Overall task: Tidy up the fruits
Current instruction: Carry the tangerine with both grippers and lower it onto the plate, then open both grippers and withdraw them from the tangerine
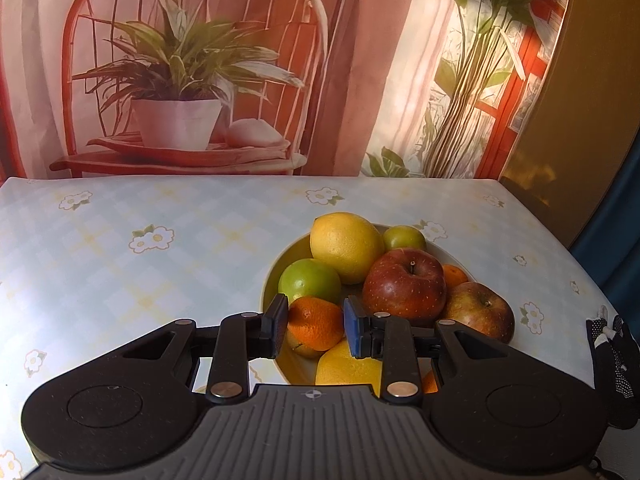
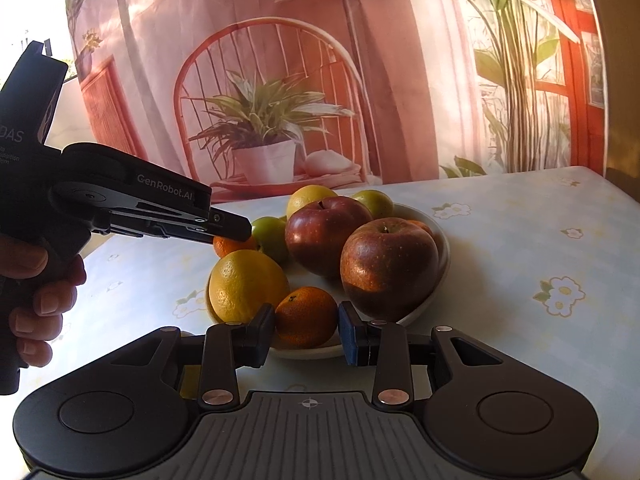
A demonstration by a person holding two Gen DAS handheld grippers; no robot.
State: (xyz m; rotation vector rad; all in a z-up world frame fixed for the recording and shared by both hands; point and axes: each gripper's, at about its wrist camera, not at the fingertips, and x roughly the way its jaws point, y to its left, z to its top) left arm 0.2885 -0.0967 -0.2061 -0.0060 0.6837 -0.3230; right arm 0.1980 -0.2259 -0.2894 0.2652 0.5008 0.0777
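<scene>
Orange mandarins sit between both narrowed tongs: the left tongs (image 1: 316,330) bracket one mandarin (image 1: 316,322) in the white plate (image 2: 434,228) on the flowered worktop (image 1: 120,240), the right tongs (image 2: 307,330) another mandarin (image 2: 306,316) at the plate's near edge; whether either pair grips, I cannot tell.

fruits (image 2: 320,248): apples, lemons, limes, mandarins | heaped together | on white plate (image 2: 438,236)

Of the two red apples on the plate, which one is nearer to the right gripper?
The front apple at the plate's right edge, beside the right gripper; the other apple sits farther back.
</scene>
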